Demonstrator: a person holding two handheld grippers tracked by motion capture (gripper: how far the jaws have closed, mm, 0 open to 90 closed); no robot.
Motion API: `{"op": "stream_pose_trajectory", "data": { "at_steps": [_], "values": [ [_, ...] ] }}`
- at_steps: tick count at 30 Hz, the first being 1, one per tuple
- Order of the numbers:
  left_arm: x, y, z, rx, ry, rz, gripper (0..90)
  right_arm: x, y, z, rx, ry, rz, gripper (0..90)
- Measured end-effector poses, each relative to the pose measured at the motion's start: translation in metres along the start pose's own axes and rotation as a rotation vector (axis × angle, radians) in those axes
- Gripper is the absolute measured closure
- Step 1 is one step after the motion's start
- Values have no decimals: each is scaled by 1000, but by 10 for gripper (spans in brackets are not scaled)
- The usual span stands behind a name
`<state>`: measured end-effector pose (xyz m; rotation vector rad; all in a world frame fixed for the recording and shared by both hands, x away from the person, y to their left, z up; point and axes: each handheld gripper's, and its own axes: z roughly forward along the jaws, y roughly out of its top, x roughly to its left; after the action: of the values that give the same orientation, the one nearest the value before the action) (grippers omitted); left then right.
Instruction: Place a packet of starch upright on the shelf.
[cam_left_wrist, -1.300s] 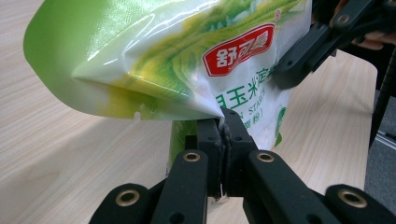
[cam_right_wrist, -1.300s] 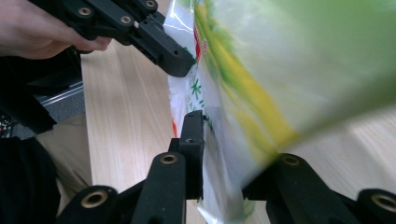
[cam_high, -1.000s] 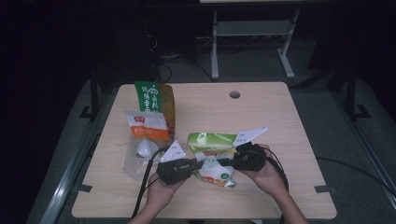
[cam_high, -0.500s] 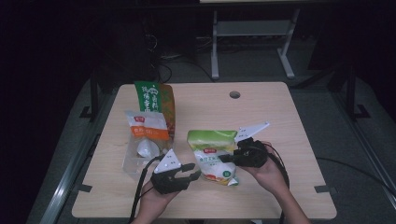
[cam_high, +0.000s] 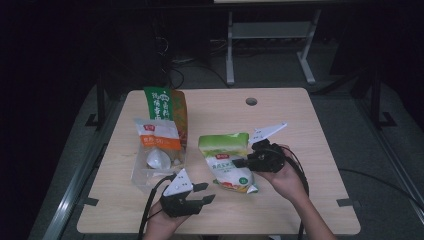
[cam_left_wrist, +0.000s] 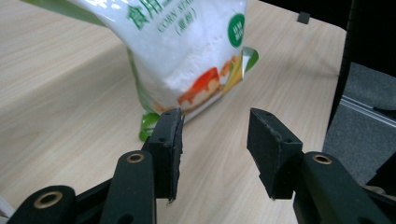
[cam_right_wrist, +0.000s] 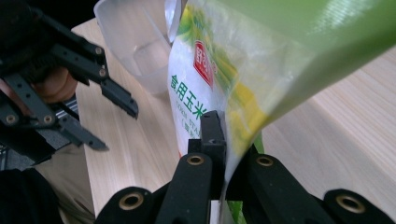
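A green and white corn starch bag (cam_high: 226, 161) hangs tilted just above the table, its lower end near the wood. My right gripper (cam_high: 241, 163) is shut on the bag's right edge; in the right gripper view the jaws (cam_right_wrist: 228, 135) pinch the bag (cam_right_wrist: 205, 88) at its side seam. My left gripper (cam_high: 207, 192) sits by the table's near edge, left of the bag and apart from it. Its jaws have just been opening, and nothing is between them (cam_left_wrist: 215, 128); the bag's bottom corner (cam_left_wrist: 187, 60) lies ahead of them.
At the left stand a tall green and orange bag (cam_high: 162, 106) and a white and orange bag (cam_high: 157, 134), with a clear plastic cup (cam_high: 155, 165) in front. The wooden table (cam_high: 310, 200) has a cable hole (cam_high: 251, 101) at the back.
The left gripper has let go of the starch bag, opened, and drawn back toward the near edge. The right gripper has lifted the bag a little.
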<state>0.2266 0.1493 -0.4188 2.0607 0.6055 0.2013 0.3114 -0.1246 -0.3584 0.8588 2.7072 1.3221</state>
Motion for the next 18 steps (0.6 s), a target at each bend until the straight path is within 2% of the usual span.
{"op": "stream_pose_trajectory", "data": {
  "at_steps": [2,4,7,11,18],
  "values": [
    [-1,-1,0,9,-3,12,542,0,2,0,-2,2,-2,900],
    [-2,-2,1,-4,-9,-2,534,0,4,0,-5,1,-1,900],
    [-3,-3,1,-3,-14,13,530,0,9,-1,0,-3,2,900],
    [-4,-4,1,-11,-16,9,527,0,13,-3,-4,3,1,900],
    [-7,-5,1,-11,-19,37,526,-2,19,-3,-18,9,12,900]
  ]
}}
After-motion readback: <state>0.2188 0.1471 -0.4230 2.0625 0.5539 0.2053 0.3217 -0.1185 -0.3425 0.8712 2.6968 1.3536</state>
